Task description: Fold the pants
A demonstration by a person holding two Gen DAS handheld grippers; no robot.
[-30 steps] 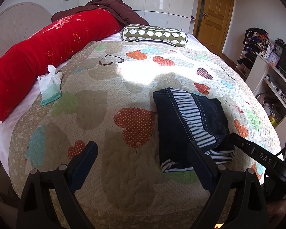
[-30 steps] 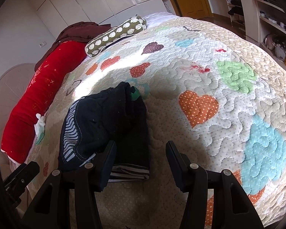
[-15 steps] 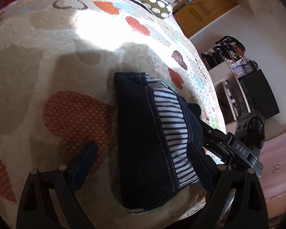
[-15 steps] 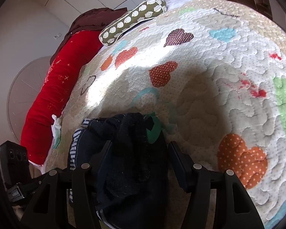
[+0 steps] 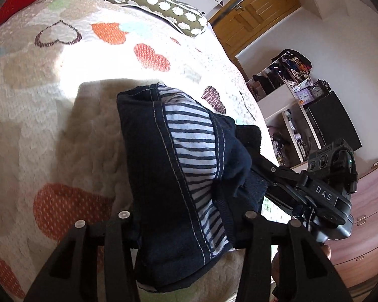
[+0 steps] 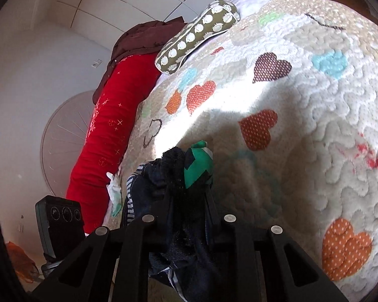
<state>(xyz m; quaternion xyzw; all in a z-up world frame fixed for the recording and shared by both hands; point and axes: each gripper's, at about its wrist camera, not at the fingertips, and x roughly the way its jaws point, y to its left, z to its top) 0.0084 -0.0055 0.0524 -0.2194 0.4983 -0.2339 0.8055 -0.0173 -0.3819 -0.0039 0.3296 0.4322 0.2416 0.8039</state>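
Observation:
The folded dark navy pants (image 5: 163,171), striped lining showing, sit as a bundle on the heart-patterned quilt (image 5: 50,130). My left gripper (image 5: 186,226) straddles the bundle's near end, its jaws closing with the fabric filling the gap and both fingers against it. From the right, the right gripper's black body (image 5: 322,196) reaches into the bundle's far side. In the right wrist view my right gripper (image 6: 186,201) is closing tight on a bunched fold of the pants (image 6: 171,176), beside a green label (image 6: 197,166). The pads themselves are hidden in the cloth.
A red bolster (image 6: 105,138) and a green spotted pillow (image 5: 158,10) lie at the head of the bed, with a brown garment (image 6: 143,37) behind. White gloves (image 6: 114,188) rest by the bolster. Shelves (image 5: 284,95), a wooden door (image 5: 254,12) and drawers (image 5: 360,239) stand to the right.
Both grippers moved in over the pants and narrowed their jaws onto the bundle, which earlier lay free between open fingers. Both views tilted down and closer.

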